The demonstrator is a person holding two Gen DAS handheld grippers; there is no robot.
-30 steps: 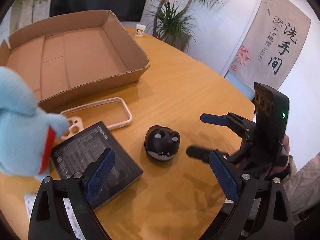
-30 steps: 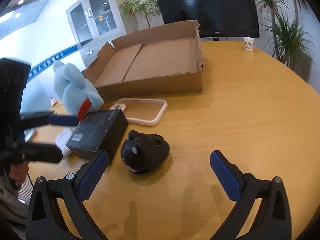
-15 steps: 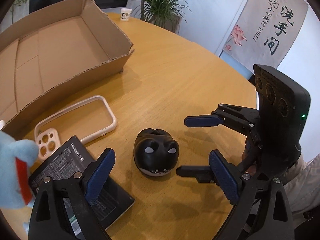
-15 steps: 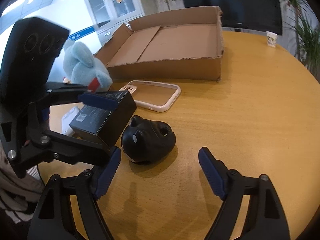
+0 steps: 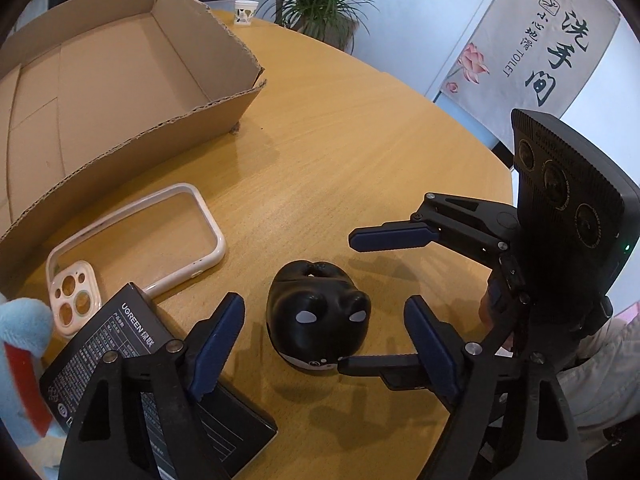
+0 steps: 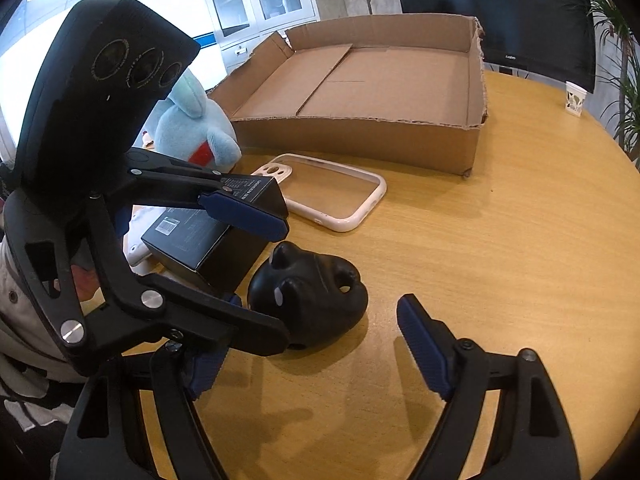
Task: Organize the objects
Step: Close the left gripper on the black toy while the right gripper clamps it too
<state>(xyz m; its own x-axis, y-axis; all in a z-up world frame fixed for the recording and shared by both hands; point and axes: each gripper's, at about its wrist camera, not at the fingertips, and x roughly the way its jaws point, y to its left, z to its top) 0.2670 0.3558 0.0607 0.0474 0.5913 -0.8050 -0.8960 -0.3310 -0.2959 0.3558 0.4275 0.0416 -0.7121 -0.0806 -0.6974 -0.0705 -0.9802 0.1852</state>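
Note:
A black cat-shaped toy (image 5: 318, 320) (image 6: 316, 292) lies on the wooden table (image 5: 360, 140). My left gripper (image 5: 324, 346) (image 6: 285, 284) straddles it with its jaws closing. A gap shows between each blue pad and the toy. My right gripper (image 6: 316, 356) (image 5: 346, 302) comes in from the other side, also around the toy, and stands open. Its right pad is clear of the toy and its left pad is hidden behind the left gripper. An open cardboard box (image 5: 224, 92) (image 6: 476, 80) lies further back.
A black product box (image 5: 120, 340) (image 6: 208, 236) lies just left of the toy, with a white phone case (image 5: 216, 240) (image 6: 360, 216) beyond it. A blue plush (image 5: 20, 340) (image 6: 192, 120) stands at the left. A paper cup (image 5: 243, 14) (image 6: 575, 98) is at the far edge.
Both grippers moved in on the black toy and narrowed their jaws. The left one came down and forward, so the toy now lies between its fingers.

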